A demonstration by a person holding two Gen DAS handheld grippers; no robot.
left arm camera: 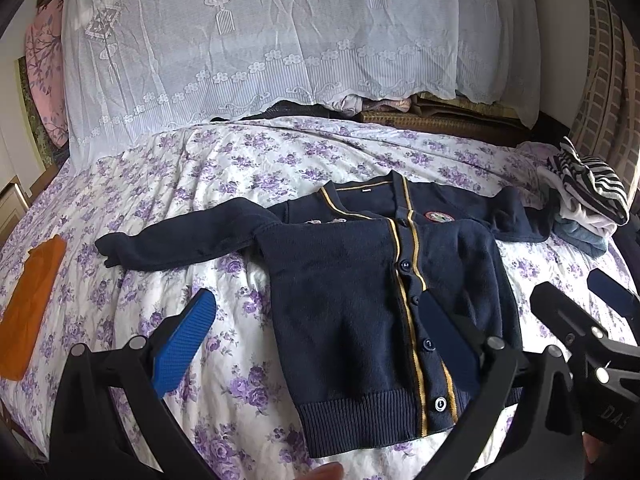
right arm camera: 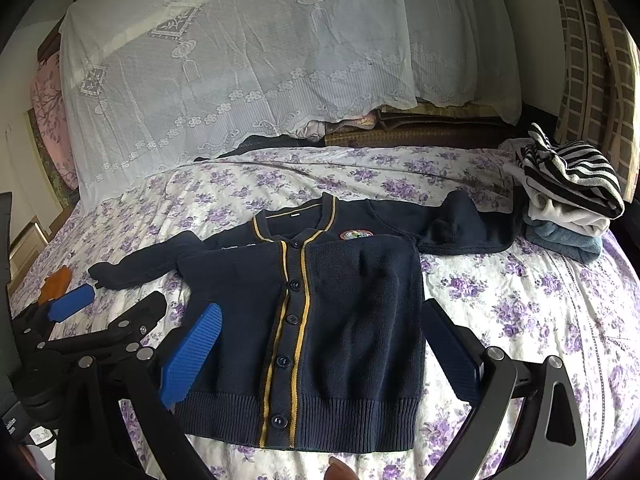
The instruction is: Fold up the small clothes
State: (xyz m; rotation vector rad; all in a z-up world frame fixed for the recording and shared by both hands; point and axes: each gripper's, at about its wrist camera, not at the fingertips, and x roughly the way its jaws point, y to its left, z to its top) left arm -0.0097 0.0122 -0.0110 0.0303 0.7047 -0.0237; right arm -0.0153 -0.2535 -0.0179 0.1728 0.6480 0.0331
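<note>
A small navy cardigan [left arm camera: 344, 300] [right arm camera: 352, 320] with yellow placket stripes, buttons and a round chest badge lies face up and buttoned on the floral bedsheet [left arm camera: 224, 184]. Both sleeves spread out sideways. My left gripper [left arm camera: 320, 344] hangs open above the cardigan's left half near the hem, with nothing between its blue pads. My right gripper [right arm camera: 324, 360] is open too, straddling the lower body of the cardigan. In the right wrist view the left gripper [right arm camera: 108, 300] shows at the left edge. The right gripper [left arm camera: 576, 300] shows at the right edge of the left wrist view.
A pile of clothes topped by a black-and-white striped piece [left arm camera: 588, 188] [right arm camera: 568, 176] sits at the right of the bed. An orange folded garment [left arm camera: 32, 308] [right arm camera: 58, 280] lies at the left. White lace cloth [left arm camera: 260, 40] covers bedding at the back. A fingertip [right arm camera: 340, 470] shows at the bottom edge.
</note>
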